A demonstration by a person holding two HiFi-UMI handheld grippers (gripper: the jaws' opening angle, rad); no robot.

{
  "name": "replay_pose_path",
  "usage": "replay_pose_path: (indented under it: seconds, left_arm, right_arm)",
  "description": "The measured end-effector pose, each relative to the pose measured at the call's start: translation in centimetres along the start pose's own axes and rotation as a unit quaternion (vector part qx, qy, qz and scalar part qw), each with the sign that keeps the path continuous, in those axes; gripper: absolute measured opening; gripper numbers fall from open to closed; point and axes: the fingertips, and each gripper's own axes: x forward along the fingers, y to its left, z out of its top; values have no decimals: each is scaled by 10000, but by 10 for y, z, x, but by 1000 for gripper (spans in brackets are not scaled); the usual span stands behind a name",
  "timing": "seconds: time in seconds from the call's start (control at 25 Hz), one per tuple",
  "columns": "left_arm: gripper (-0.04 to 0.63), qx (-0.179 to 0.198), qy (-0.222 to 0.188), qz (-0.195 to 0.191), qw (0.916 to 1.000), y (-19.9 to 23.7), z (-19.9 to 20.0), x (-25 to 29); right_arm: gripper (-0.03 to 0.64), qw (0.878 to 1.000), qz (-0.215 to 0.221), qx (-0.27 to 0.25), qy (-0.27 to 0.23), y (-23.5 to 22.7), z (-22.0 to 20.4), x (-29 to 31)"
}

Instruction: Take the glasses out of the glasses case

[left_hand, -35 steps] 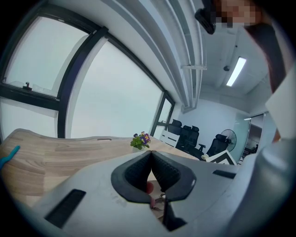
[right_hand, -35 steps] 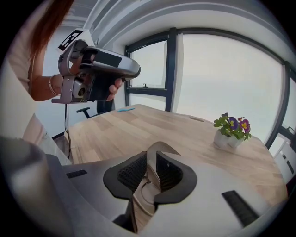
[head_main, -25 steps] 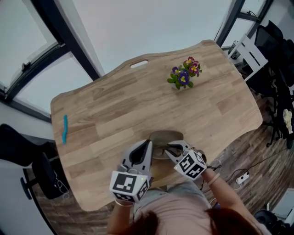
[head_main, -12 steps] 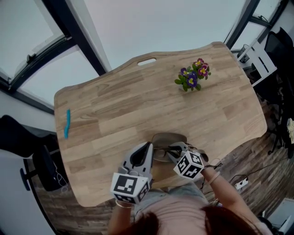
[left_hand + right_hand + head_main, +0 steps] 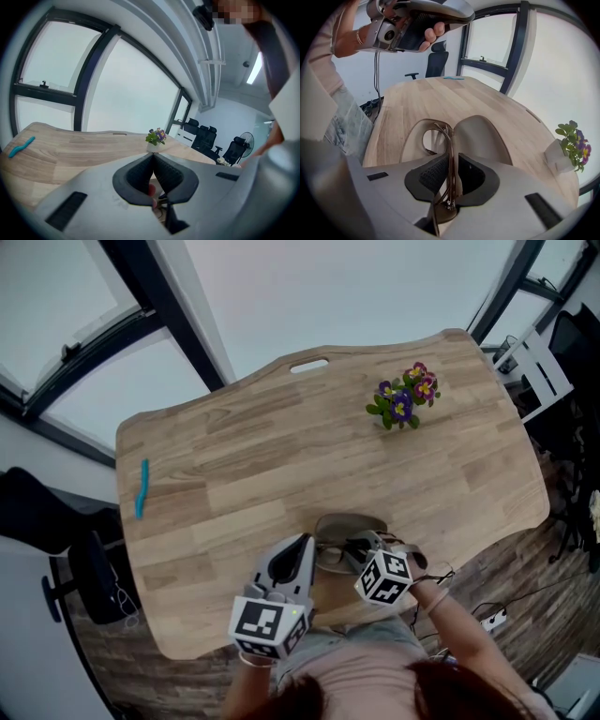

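An open tan glasses case (image 5: 349, 524) lies near the table's front edge; in the right gripper view its shell (image 5: 480, 136) lies just past the jaws. My right gripper (image 5: 353, 548) (image 5: 450, 180) is shut on the brown translucent glasses (image 5: 440, 138), pinching the frame edge-on over the case. In the head view the glasses (image 5: 331, 556) show between the two grippers. My left gripper (image 5: 298, 543) (image 5: 153, 161) is shut with nothing in it, just left of the case; the right gripper view shows it raised in a hand (image 5: 417, 16).
A small pot of purple and yellow flowers (image 5: 405, 399) (image 5: 568, 143) stands at the table's far right. A blue object (image 5: 142, 488) (image 5: 21, 146) lies at the far left edge. Office chairs (image 5: 206, 136) stand beyond the table.
The head view has drifted slightly, so the table sits a little higher and further right in it. Both grippers keep about the same places by the case, the right one still shut on the glasses.
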Motion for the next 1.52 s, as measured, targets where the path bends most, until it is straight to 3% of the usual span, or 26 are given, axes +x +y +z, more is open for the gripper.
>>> replay_pose_path:
  seconds: [0.24, 0.76, 1.52]
  left_arm:
    - [1, -89, -5, 69, 9999, 5, -1, -3]
    - [2, -126, -35, 145, 9998, 8, -1, -9]
    - [2, -26, -193, 43, 9998, 3, 11, -24]
  right_arm:
    - [19, 9993, -17, -349, 124, 2, -1, 6]
    - [14, 9970, 29, -745, 215, 3, 0, 5]
    - [14, 9967, -633, -465, -180, -9, 19, -26]
